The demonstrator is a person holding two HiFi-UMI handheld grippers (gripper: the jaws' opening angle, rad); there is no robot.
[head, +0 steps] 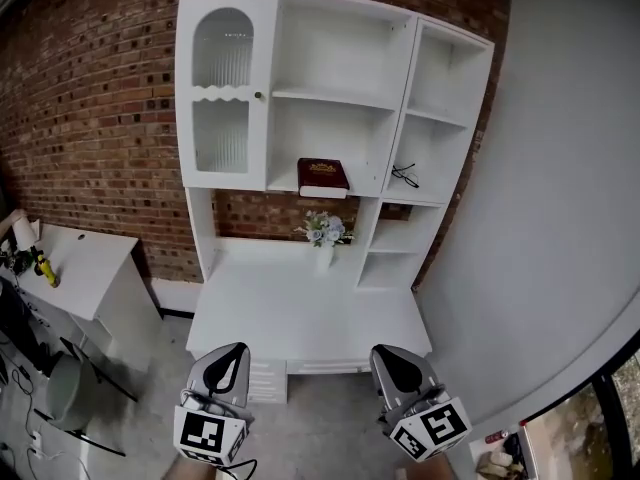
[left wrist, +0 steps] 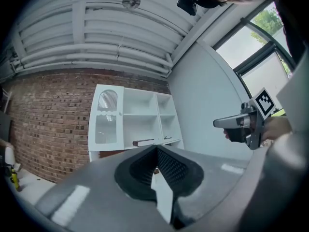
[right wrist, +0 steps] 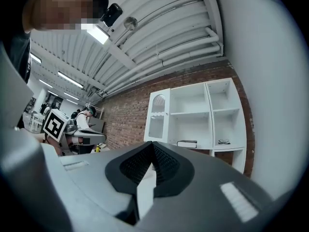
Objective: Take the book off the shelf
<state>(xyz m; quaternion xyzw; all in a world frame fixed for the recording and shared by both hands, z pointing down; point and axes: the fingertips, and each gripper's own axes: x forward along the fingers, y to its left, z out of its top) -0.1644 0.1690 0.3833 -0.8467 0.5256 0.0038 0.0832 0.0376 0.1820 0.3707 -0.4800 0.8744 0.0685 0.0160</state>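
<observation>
A dark red book (head: 323, 176) lies flat on the middle shelf of a white shelf unit (head: 275, 88) against a brick wall. It also shows far off as a thin dark slab, the book (left wrist: 143, 142) in the left gripper view and the book (right wrist: 187, 143) in the right gripper view. My left gripper (head: 232, 354) and right gripper (head: 390, 356) are held level, side by side, in front of the desk and well short of the shelf. Both are shut with nothing in them: the left gripper (left wrist: 157, 149) and the right gripper (right wrist: 153, 144) each have their jaws meeting at the tip.
A pair of glasses (head: 404, 176) lies in the compartment right of the book. A vase of flowers (head: 324, 234) stands on the white desk (head: 300, 313) below. A glass cabinet door (head: 222, 88) closes the left column. A low white table (head: 85, 258) stands left; a grey wall (head: 540, 218) runs along the right.
</observation>
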